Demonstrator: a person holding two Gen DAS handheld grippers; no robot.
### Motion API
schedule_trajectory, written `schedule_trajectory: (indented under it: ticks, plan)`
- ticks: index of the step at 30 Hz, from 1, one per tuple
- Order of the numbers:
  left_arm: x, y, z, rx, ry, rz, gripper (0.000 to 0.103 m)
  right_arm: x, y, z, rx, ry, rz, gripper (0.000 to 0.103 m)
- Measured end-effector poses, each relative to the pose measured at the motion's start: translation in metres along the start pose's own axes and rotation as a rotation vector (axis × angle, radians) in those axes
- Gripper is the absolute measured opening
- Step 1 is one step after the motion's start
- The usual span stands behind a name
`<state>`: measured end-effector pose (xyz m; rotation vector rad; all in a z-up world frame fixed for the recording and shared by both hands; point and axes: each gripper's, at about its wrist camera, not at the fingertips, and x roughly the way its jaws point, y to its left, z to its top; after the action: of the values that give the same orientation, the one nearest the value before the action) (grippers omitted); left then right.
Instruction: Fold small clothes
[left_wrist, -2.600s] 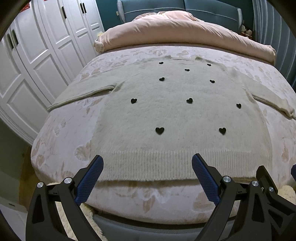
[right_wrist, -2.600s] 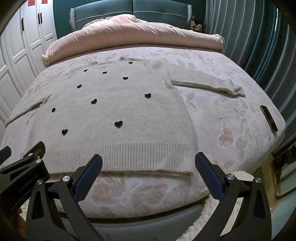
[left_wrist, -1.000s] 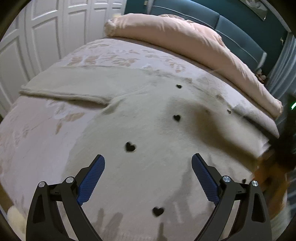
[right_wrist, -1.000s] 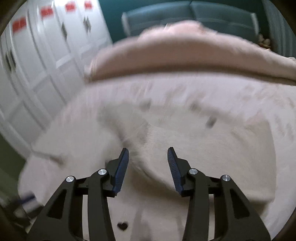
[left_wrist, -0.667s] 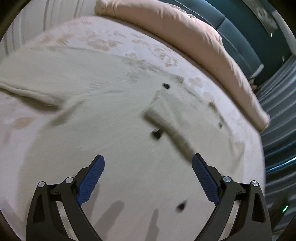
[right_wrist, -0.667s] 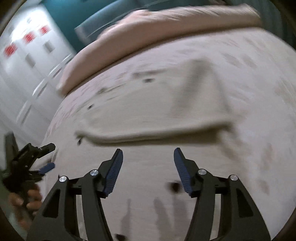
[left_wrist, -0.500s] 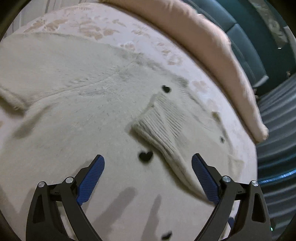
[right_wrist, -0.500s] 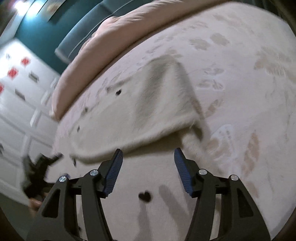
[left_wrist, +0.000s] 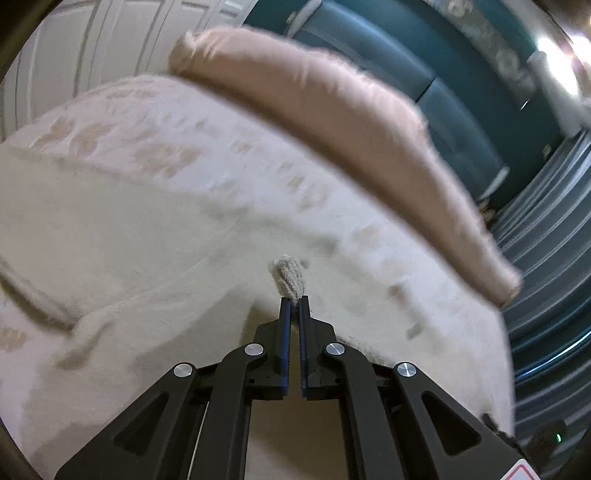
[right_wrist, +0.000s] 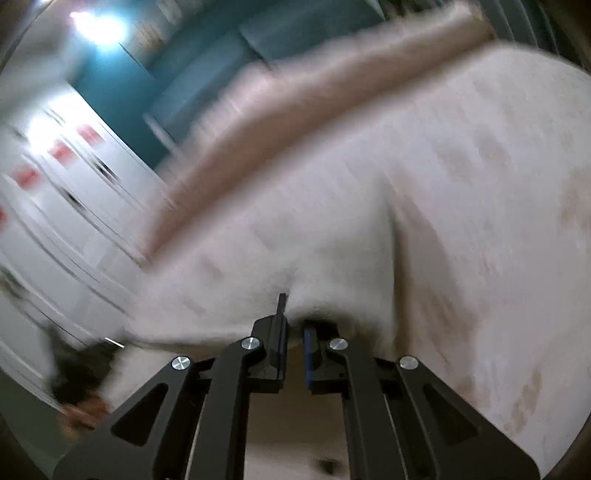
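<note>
1. Two tools are working over a cream sweater (left_wrist: 122, 236) that's lying spread on the bed (left_wrist: 122, 110), w/ a pink duvet (left_wrist: 332, 122) rolled along the far side.
2. Left tool (left_wrist: 294, 300) is pinching a ribbed bit of the sweater's knit (left_wrist: 289, 275); its jaws have just been closing and are now nearly together, w/ fabric poking out past the tips.
3. Right tool (right_wrist: 293, 314) is gripping a raised fold of the sweater (right_wrist: 332, 280); its jaws have just been closing too, and cloth is bunching over the tips, hiding the right pad's end.
4. Right-wrist view is heavily blurred, so which part of the garment it's holding – can't tell.
5. Sweater fabric is lifting into a ridge at each grip, while the rest is lying on the bed's floral cover.
6. White wardrobe doors (right_wrist: 55, 206) are showing at left, and a teal headboard (left_wrist: 406, 62) behind the duvet.
</note>
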<state>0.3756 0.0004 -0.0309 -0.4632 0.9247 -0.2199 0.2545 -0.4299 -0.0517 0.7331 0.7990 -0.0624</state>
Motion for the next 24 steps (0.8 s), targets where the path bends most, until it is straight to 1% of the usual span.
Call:
schedule_trajectory:
  ticks: [1,2,3,5,6,7,8,9,10,11,12,13,15,17,18,19,20,21,23,24]
  plan:
    - [0.017,0.009,-0.009,-0.005,0.055,0.048,0.002,0.023,-0.014,-0.008,0.028,0.083,-0.074,0.005]
    - [0.03,0.018,-0.018,-0.013,0.106,0.078,0.001,0.036,-0.022,-0.014,0.047,0.13,-0.103,0.005]
    - [0.038,0.024,-0.027,-0.014,0.129,0.096,0.002,0.028,-0.02,-0.015,0.047,0.084,-0.078,0.005]
    - [0.037,0.021,-0.037,0.038,0.096,0.116,0.002,0.014,-0.011,-0.013,0.035,0.045,-0.048,0.006]
    - [0.038,0.018,-0.04,0.055,0.095,0.127,0.002,0.013,-0.01,-0.013,0.017,0.04,-0.059,0.008]
    - [0.039,0.014,-0.043,0.077,0.093,0.143,0.002,0.021,-0.014,-0.014,0.0,0.067,-0.099,0.008]
    - [0.038,0.011,-0.044,0.093,0.088,0.151,0.003,0.028,-0.022,-0.018,-0.005,0.101,-0.137,0.006]
    - [0.039,0.01,-0.046,0.119,0.081,0.165,0.005,0.024,-0.031,-0.022,0.029,0.09,-0.104,0.007]
    - [0.041,0.009,-0.048,0.138,0.076,0.174,0.006,0.016,-0.033,-0.021,0.054,0.073,-0.102,0.012]
    - [0.043,0.009,-0.049,0.156,0.068,0.18,0.007,0.002,-0.029,-0.018,0.06,0.033,-0.135,0.012]
    - [0.043,0.009,-0.053,0.182,0.054,0.189,0.008,-0.008,-0.024,-0.017,0.047,-0.008,-0.145,0.012]
    - [0.044,0.01,-0.055,0.202,0.047,0.196,0.008,-0.017,-0.014,-0.014,0.019,-0.052,-0.15,0.012]
    - [0.045,0.011,-0.058,0.225,0.032,0.214,0.008,-0.021,0.011,-0.006,-0.062,-0.078,-0.149,0.012]
    - [0.046,0.009,-0.059,0.245,0.026,0.237,0.008,0.0,0.045,0.003,-0.173,-0.04,-0.123,0.012]
    - [0.047,0.005,-0.061,0.265,0.019,0.256,0.008,0.01,0.052,0.004,-0.212,-0.026,-0.125,0.012]
    - [0.046,0.004,-0.063,0.281,0.014,0.269,0.008,0.028,0.062,0.006,-0.255,0.002,-0.127,0.012]
    - [0.046,0.002,-0.064,0.291,0.01,0.279,0.008,0.037,0.063,0.002,-0.272,0.026,-0.125,0.011]
    - [0.047,0.0,-0.065,0.303,0.005,0.292,0.008,0.055,0.062,0.0,-0.289,0.062,-0.145,0.011]
    - [0.049,-0.002,-0.067,0.32,-0.003,0.309,0.008,0.068,0.047,-0.009,-0.282,0.081,-0.211,0.009]
    - [0.049,-0.003,-0.069,0.325,-0.006,0.313,0.008,0.068,0.024,-0.007,-0.229,0.072,-0.222,0.006]
